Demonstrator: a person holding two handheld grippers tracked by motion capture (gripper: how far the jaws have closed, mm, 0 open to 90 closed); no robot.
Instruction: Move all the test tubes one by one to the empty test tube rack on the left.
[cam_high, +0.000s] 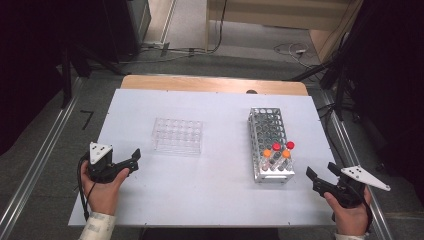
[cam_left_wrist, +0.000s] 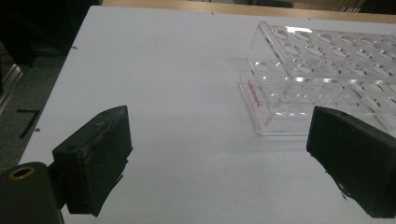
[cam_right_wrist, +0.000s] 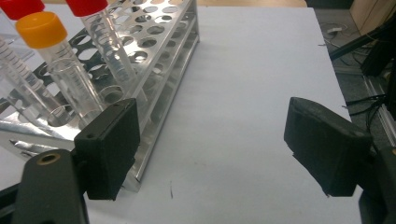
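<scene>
White table (cam_high: 210, 195) carries two racks, well apart. Metal tube rack (cam_high: 269, 145), perforated top plate, stands right of centre with its long side running away from the person; four capped tubes sit upright in its near end, two with red caps (cam_high: 283, 145) behind, two with orange caps (cam_high: 276, 153) in front. Clear plastic rack (cam_high: 177, 136), left of centre, holes unfilled. Right gripper (cam_high: 320, 175) near the table's right edge, just beside the metal rack's near corner, jaws spread wide, nothing between them. Left gripper (cam_high: 131, 161) near the clear rack, jaws likewise wide apart, touching nothing.
</scene>
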